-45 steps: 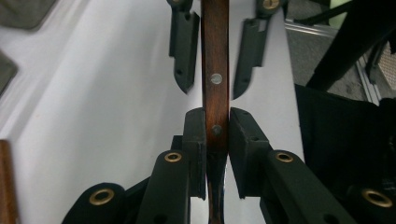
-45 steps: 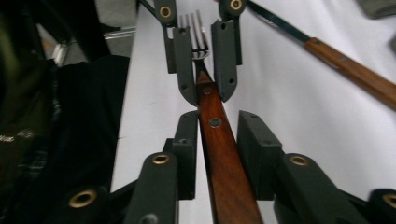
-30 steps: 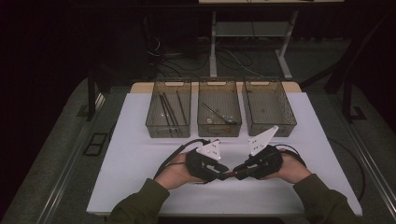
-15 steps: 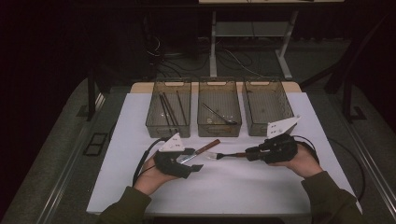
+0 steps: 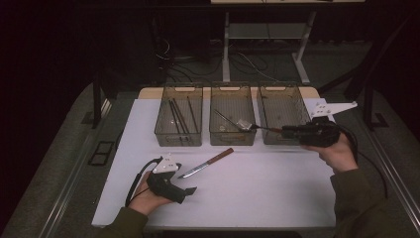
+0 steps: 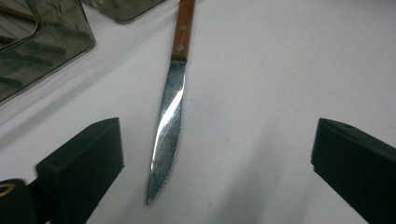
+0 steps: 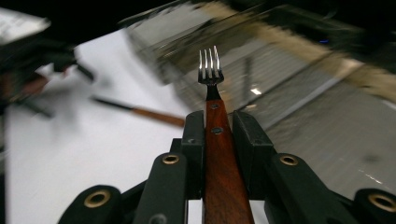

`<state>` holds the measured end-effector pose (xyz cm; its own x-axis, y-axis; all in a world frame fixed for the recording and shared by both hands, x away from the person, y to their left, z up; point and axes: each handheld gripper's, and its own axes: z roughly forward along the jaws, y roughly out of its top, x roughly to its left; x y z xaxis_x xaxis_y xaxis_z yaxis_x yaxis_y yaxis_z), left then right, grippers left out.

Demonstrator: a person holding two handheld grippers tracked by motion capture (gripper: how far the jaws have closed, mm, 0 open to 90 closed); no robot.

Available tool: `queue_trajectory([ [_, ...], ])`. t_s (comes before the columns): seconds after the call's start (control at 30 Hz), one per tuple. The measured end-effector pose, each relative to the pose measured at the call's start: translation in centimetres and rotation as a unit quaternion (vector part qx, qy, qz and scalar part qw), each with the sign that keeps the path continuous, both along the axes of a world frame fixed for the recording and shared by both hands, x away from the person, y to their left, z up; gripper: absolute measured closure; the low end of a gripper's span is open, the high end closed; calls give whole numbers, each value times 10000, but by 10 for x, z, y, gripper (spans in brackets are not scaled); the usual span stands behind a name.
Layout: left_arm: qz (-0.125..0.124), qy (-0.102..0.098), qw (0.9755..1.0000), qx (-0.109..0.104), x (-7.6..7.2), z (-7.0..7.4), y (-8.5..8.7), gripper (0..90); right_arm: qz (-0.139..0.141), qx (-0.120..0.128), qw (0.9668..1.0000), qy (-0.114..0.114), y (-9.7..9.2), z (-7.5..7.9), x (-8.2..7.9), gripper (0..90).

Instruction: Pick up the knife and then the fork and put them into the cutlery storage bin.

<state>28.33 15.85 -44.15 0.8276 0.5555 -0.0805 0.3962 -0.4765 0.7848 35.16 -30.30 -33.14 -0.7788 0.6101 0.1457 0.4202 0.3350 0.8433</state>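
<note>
Though freed, knife [image 6: 167, 126] between open jaws

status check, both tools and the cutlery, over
Left tool open, jaws just opened, knife lying free on table. Right tool shut on fork, above the bins. Nothing in the way.

Knife with bright, glossy steel blade, serrated along one edge, and riveted reddish-brown wooden handle [image 6: 169, 116], lying on the smooth, matt white worktop [image 6: 280, 93]. Fork with shiny metal tines and polished, riveted reddish wooden handle [image 7: 211, 74], clamped between matt black plastic jaws of the right tool [image 7: 218, 128]. Three smoky, translucent, glossy plastic bins [image 5: 232, 119]. Left tool [image 6: 219, 163]: matt black, faintly grained jaw blocks.
</note>
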Motion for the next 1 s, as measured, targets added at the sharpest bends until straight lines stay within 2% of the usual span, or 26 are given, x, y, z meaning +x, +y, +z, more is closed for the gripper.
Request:
queue_trajectory([
  [0.07, 20, -81, 10000, -19, 0, 0, 0, 0, -237, 107, 9997, 28, -7, 4, 7, 752],
  [0.17, 8, -118, 9999, -39, -1, 1, 0, 0, -634, 82, 9980, 16, -17, 8, 18, 752],
  [0.3, 24, -94, 9999, -37, -1, 1, -1, 0, -1167, -113, 9931, 10, -26, 8, 33, 752],
  [0.4, -12, -92, 10000, -32, -2, 1, -1, 0, -1469, -104, 9891, 28, -32, 2, 43, 752],
  [0.47, -26, -92, 10000, -26, -2, 1, -1, 0, -1701, -177, 9852, 105, -36, -6, 52, 752],
  [0.6, -44, -84, 9999, -51, -2, 2, -2, 0, -1931, -351, 9803, 221, -38, -19, 68, 751],
  [0.67, -45, -87, 9999, -59, -2, 2, -2, 0, -2032, -435, 9775, 356, -37, -26, 74, 751],
  [0.83, -69, -50, 10000, -46, -2, 1, -2, 3, -2076, -654, 9736, 685, -28, -45, 89, 750],
  [0.97, -86, -43, 9999, -34, -2, 1, -2, 8, -2109, -899, 9704, 757, -22, -57, 98, 747],
  [1.0, -94, -41, 9999, -24, -2, 1, -2, 9, -2184, -961, 9682, 753, -21, -58, 98, 744],
])
